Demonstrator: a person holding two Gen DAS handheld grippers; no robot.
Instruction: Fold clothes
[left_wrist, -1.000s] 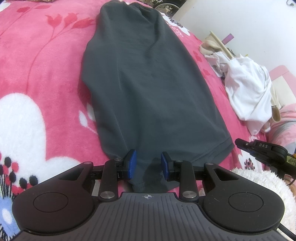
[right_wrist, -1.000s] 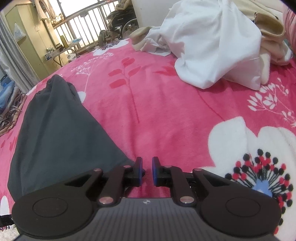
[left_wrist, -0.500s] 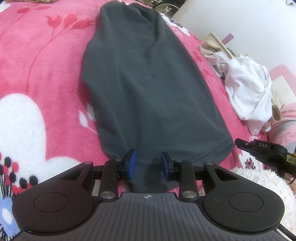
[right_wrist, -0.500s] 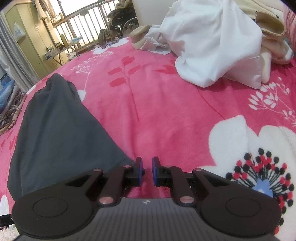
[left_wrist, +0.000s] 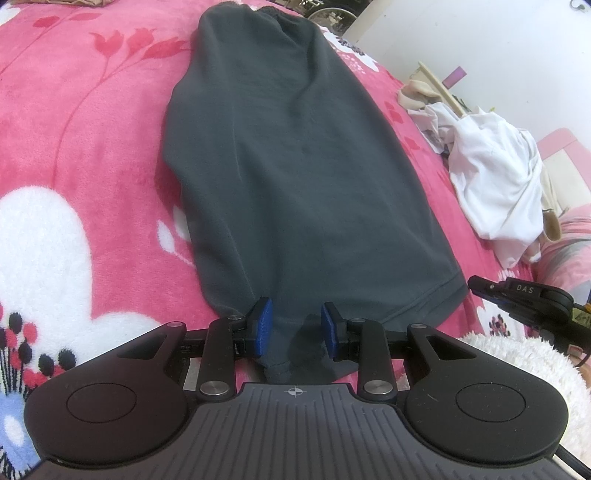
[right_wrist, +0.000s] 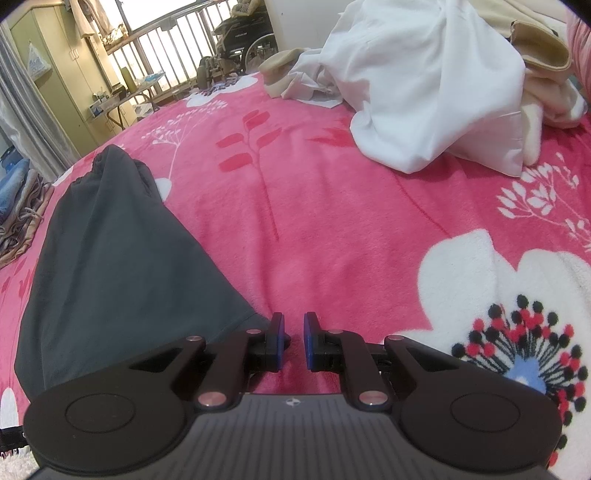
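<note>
Dark grey fleece garment (left_wrist: 295, 177) is lying flat and lengthwise on the pink floral plush blanket (left_wrist: 92, 129) covering the bed, running from lower centre to the top centre of the left wrist frame, likely smoothed out this way so it is ready for a fold. Left gripper (left_wrist: 295, 326) is sitting at the near hem, jaws partly spread with a bunched bit of hem between them; pads are not visibly pressing on it, so it is probably lining up a pinch. Right gripper (right_wrist: 293, 341) is hovering lower centre of its frame, just right of the garment's corner, jaws nearly together with only blanket showing in the gap, holding nothing. White crumpled cloth pile (right_wrist: 424, 85) is waiting upper right, well apart. No containers are showing in either view.
</note>
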